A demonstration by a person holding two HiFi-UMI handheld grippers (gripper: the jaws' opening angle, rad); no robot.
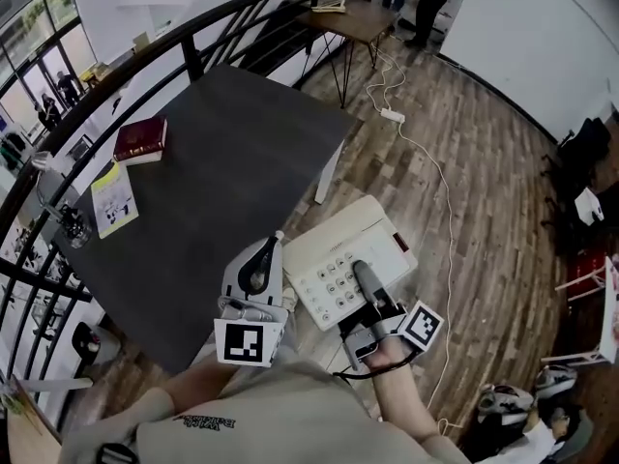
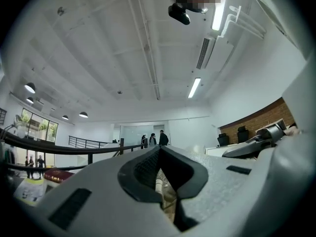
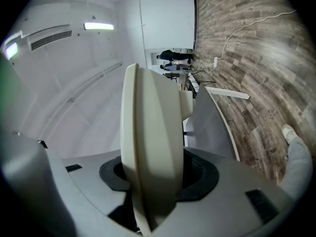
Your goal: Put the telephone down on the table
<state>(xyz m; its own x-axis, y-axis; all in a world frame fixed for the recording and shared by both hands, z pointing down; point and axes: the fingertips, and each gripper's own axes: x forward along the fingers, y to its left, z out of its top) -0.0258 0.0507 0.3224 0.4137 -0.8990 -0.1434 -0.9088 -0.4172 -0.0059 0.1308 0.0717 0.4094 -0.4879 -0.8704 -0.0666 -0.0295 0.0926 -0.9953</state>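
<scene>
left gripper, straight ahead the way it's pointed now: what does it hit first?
Nothing close. The left gripper points across the table, seemingly just above its top and clear of the red book. Beyond the far edge, the railing looks like the first hit, though depth is unclear.

Readable text: none | shirt print (image 1: 206, 420), booklet (image 1: 114, 199): too blurred
</scene>
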